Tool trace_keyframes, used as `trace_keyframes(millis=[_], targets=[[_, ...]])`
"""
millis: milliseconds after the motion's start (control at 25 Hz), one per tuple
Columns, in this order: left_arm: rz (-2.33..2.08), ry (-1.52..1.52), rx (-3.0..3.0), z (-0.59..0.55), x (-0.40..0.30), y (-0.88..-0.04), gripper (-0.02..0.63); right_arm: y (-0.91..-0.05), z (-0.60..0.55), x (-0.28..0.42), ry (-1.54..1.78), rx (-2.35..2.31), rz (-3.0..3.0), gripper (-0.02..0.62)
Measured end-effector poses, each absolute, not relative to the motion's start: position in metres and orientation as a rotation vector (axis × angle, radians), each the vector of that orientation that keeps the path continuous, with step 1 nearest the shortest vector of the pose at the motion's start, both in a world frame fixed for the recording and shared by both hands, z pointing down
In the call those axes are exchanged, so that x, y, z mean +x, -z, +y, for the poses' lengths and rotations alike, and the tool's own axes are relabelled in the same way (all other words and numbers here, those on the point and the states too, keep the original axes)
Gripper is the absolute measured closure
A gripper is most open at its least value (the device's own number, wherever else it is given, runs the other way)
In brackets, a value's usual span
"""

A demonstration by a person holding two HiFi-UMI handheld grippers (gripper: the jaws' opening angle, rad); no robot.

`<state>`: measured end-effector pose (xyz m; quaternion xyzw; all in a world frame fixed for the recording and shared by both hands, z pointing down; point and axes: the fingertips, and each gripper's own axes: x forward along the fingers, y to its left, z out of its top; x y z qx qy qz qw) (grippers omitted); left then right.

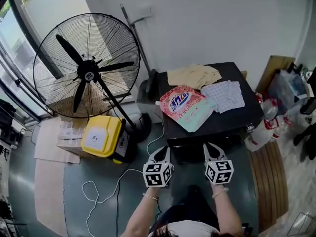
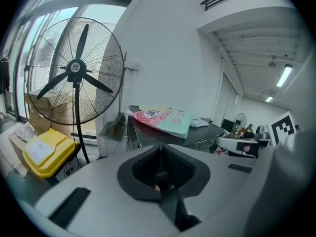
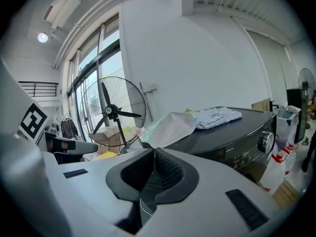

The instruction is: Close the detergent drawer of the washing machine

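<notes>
1. Tongs: the left tongs (image 1: 162, 152) and right tongs (image 1: 212, 148) are both pressed together with nothing between them. They are held side by side, just in front of the near edge of the washing machine (image 1: 234, 118).
2. Target: the detergent drawer belongs on the machine's front panel. The head view sees that face edge-on, and the right gripper view shows only the knob (image 3: 266, 141) and a strip of panel, so I cannot tell how far out the drawer stands.
3. On the lid: a detergent pouch (image 1: 185, 105) and cloths (image 1: 224, 95), well clear of the front.
4. Method (judgement): closed tips make a good blunt pusher. Lower one pair to panel height, set it on the middle of the drawer's face and push straight along the slide until flush.
5. Risk: an off-centre push may skew and jam it. Keep the spare tongs off the knob.
</notes>
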<state>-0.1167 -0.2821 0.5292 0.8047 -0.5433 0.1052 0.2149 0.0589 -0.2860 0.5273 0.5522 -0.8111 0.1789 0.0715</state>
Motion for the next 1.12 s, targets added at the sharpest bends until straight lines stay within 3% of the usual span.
trace_keyframes(millis=[1120], targets=[[-1.528, -0.188, 2.466, -0.210, -0.120, -0.426, 0.588, -0.427, -0.203, 0.037, -0.202, 1.677, -2.521, 0.568]])
